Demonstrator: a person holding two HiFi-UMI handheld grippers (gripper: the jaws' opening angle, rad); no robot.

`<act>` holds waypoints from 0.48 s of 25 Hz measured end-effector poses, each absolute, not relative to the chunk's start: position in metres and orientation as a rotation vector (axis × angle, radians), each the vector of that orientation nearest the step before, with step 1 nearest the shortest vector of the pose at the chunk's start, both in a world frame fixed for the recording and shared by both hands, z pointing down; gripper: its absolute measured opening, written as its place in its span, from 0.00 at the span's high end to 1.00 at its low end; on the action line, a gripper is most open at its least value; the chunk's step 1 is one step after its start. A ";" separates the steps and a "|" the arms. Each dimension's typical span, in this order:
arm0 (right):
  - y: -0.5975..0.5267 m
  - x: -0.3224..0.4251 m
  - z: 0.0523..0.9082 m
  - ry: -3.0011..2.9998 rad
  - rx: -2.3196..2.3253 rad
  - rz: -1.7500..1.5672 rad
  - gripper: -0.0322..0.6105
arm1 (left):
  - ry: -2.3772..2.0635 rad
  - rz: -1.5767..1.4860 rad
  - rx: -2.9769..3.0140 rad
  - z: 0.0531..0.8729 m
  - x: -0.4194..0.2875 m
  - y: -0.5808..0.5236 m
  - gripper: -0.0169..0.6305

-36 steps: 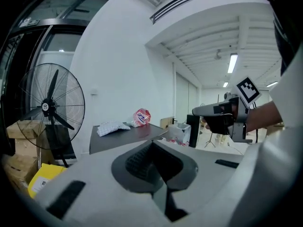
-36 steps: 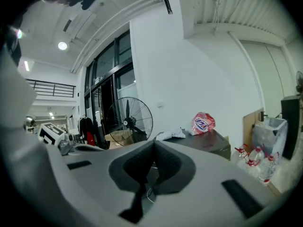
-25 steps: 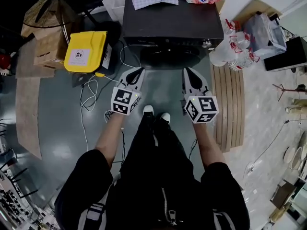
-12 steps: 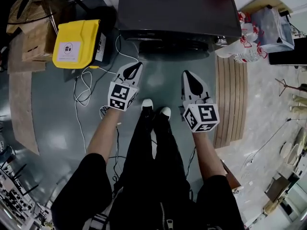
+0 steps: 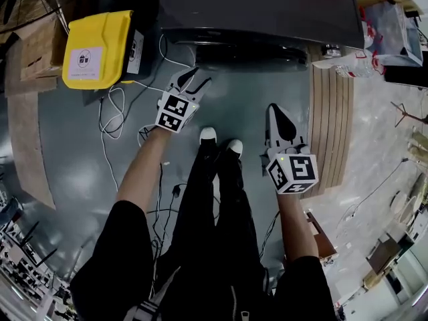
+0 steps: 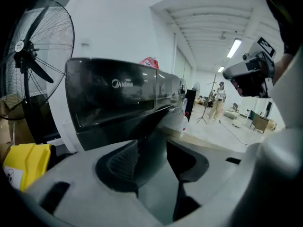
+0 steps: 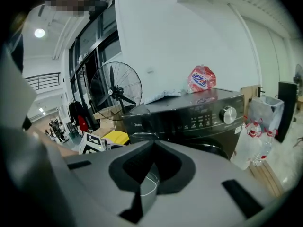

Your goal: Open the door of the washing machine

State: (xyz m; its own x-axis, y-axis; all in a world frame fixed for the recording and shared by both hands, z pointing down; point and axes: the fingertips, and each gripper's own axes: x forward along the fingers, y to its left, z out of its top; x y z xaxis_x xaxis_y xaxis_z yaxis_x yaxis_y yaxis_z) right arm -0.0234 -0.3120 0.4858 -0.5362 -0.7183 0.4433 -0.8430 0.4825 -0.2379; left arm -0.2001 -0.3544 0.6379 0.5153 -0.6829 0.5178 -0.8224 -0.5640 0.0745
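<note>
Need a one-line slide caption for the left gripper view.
Left tongs, jaws just opening with nothing between them, face the dark Midea washing machine.

my left gripper [image 5: 194, 77] has pushed ahead of my right gripper [image 5: 273, 109] and now sits just short of the black front-loading washing machine's [image 5: 261, 9] front, its jaws having just been opening with nothing between them. the right one has dropped back beside my white-toed shoes [image 5: 208, 134]. the pale cloth [image 7: 163, 94] and red printed bag [image 7: 201, 78] on the machine's top have slid out of the head view.
</note>
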 end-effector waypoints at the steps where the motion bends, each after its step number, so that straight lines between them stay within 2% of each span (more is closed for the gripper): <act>1: -0.313 -0.023 0.490 -2.441 1.328 0.631 0.94 | -1.239 0.651 2.449 0.648 -0.200 -0.358 0.65; 5: -0.315 -0.023 0.510 -2.411 1.335 0.654 0.94 | -1.206 0.721 2.440 0.688 -0.208 -0.377 0.58; 12: -0.311 -0.020 0.547 -2.350 1.338 0.706 0.94 | -1.094 0.869 2.486 0.754 -0.206 -0.397 0.58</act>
State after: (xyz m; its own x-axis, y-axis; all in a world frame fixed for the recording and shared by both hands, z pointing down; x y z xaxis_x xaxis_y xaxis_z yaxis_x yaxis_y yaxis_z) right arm -0.0203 -0.3106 0.5469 -0.4958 -0.6949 0.5209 -0.8669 0.4315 -0.2495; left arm -0.2065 -0.3973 0.7537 0.5300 -0.5674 0.6302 -0.7420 -0.6701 0.0207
